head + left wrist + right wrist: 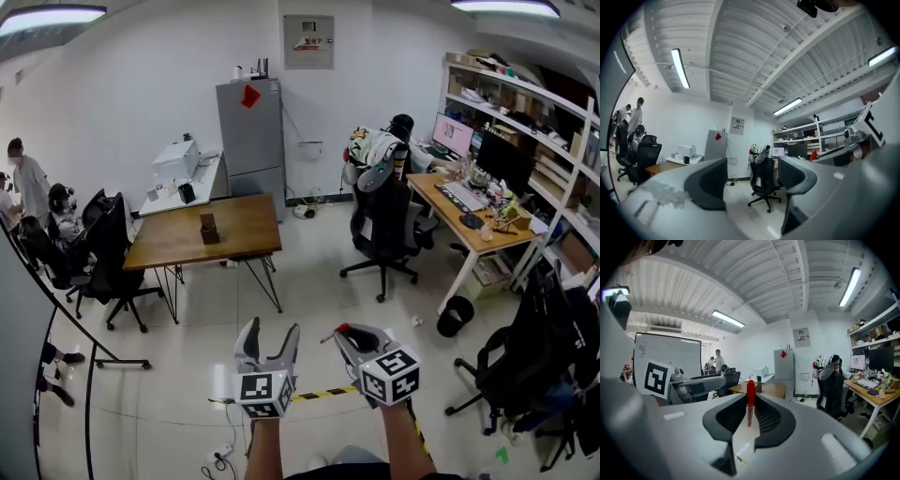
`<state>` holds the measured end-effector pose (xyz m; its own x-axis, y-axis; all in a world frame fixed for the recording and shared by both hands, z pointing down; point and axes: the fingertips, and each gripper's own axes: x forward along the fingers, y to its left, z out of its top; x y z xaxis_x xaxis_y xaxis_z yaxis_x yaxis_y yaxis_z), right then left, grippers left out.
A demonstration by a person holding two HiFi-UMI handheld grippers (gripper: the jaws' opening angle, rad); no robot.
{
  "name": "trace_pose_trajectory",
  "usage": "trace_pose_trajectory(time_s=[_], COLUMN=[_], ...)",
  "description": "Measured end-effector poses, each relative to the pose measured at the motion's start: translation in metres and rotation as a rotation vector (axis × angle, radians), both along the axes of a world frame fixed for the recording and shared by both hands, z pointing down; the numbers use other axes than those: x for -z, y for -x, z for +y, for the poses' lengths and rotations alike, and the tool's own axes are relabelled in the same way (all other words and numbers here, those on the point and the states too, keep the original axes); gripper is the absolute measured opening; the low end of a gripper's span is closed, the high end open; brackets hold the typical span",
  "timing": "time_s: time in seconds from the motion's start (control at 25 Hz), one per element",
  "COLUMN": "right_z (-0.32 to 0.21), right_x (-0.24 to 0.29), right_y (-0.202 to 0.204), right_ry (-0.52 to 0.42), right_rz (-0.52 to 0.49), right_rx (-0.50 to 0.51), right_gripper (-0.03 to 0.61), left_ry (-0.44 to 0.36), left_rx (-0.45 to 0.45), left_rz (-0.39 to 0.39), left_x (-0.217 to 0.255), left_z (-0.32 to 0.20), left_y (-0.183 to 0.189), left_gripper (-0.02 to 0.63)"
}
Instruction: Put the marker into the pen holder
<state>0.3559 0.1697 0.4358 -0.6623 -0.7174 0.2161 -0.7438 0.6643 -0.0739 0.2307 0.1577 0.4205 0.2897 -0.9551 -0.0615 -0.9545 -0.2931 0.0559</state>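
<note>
A red marker [750, 398] stands upright between the pads of my right gripper [750, 404], which is shut on it. In the head view the marker's red cap [343, 329] shows at the tip of the right gripper [350, 338], low in the picture over the floor. My left gripper [270, 336] is beside it, open, and the left gripper view shows nothing in the left gripper [752, 183]. The dark pen holder [208, 228] stands on a brown wooden table [244, 234] well ahead across the room, and it shows small in the right gripper view as the pen holder [759, 386].
A black office chair [382, 225] stands right of the table, and another chair [112, 258] is at its left. A grey cabinet [251, 131] stands at the back wall. A long desk [469, 220] with monitors runs along the right. People sit at far left. Yellow-black tape [323, 392] marks the floor.
</note>
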Motion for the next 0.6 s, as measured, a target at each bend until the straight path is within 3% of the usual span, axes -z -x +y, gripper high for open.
trace_pose_trajectory(time_s=[0.4,0.6], right_z=[-0.101,-0.178], right_x=[-0.016,-0.004], right_y=[0.054,0.097], right_ry=[0.025,0.025], right_rz=[-0.015,-0.038], right_rx=[0.1,0.232], right_gripper=[0.057,0.057], left_ry=[0.032,0.052], left_rx=[0.067,0.166], left_rz=[-0.014,-0.015], left_x=[-0.018,-0.018], left_z=[-0.091,-0.151], left_y=[0.046,0.078], left_gripper=[0.339,0.341])
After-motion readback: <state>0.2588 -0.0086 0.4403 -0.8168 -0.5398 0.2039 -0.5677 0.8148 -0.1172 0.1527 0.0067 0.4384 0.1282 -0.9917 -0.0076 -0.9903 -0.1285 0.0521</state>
